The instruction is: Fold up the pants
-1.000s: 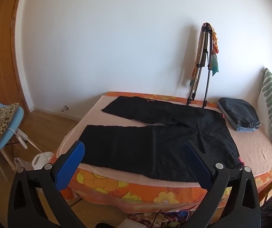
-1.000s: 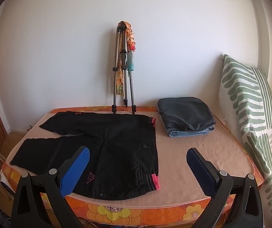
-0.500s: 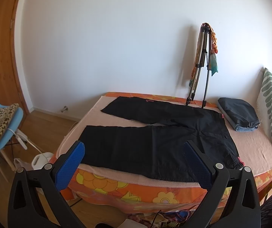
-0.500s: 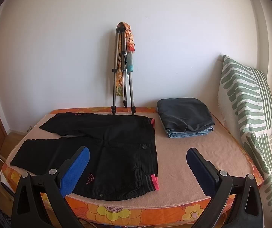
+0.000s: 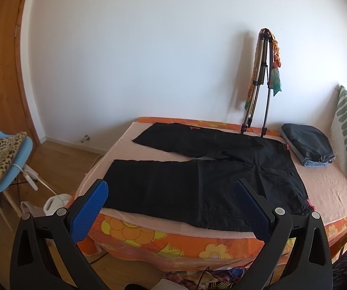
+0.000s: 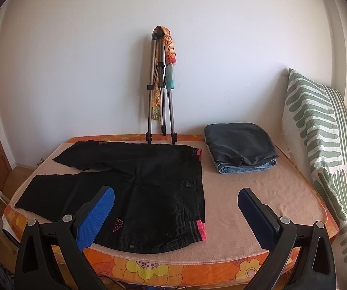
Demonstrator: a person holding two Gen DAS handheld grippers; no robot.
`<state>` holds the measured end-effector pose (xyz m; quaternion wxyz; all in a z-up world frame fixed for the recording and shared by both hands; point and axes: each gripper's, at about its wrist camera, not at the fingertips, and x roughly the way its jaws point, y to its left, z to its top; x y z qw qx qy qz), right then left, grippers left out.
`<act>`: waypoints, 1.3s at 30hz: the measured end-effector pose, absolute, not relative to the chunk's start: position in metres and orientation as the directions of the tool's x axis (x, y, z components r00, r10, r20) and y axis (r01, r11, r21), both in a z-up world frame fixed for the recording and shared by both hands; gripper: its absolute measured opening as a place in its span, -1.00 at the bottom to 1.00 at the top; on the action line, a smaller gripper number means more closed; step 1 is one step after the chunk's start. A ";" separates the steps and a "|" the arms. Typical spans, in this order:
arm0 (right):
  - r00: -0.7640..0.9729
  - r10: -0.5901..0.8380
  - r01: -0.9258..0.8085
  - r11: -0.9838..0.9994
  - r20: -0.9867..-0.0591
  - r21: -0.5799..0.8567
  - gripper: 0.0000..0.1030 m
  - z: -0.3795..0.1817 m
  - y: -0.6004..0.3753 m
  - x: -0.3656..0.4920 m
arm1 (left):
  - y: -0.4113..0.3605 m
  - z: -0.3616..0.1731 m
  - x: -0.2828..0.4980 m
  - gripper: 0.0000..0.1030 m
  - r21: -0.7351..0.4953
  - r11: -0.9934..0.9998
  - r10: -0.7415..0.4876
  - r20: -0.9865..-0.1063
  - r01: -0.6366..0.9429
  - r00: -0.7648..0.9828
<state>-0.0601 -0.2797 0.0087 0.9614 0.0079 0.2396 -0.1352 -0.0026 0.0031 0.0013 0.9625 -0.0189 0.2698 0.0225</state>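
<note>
black pants [image 6: 137, 193] spread flat on the bed [image 6: 258, 193], unfolded, 2 legs splayed toward the left, waistband with pink trim toward the right, near the bed's middle. small pink logo on the near hip. near leg runs along the near edge of the bed; far leg angles toward the far left corner. left gripper [image 5: 171, 201] held in the air off the near edge, fingers [image 5: 91, 205] spread wide, blue pads facing in, gripping nothing. right gripper [image 6: 176, 211] likewise off the near edge, fingers [image 6: 96, 215] spread wide, nothing between them. folded clothes stack [image 6: 240, 147], dark grey over denim, sits on the far right of the bed, just beside the waistband, not touching. tripod [image 6: 160, 96] stands at the far edge against the white wall, scarves hanging from it. green-striped pillow [image 6: 323, 140] upright at the right end. blue chair [image 5: 1, 164] with leopard-print cushion on the floor at left.
</note>
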 end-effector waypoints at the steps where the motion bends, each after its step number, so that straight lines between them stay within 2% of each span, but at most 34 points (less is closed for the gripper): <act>1: 0.849 -0.255 0.263 0.964 -0.462 -0.048 1.00 0.009 -0.280 -0.060 | 0.003 0.001 -0.002 1.00 -0.024 0.998 0.034 -0.520 -0.054 0.853; 39: 0.852 -0.232 0.234 0.971 -0.469 -0.054 1.00 0.002 -0.281 -0.056 | 0.003 -0.007 0.004 1.00 -0.021 0.999 0.030 -0.532 -0.048 0.847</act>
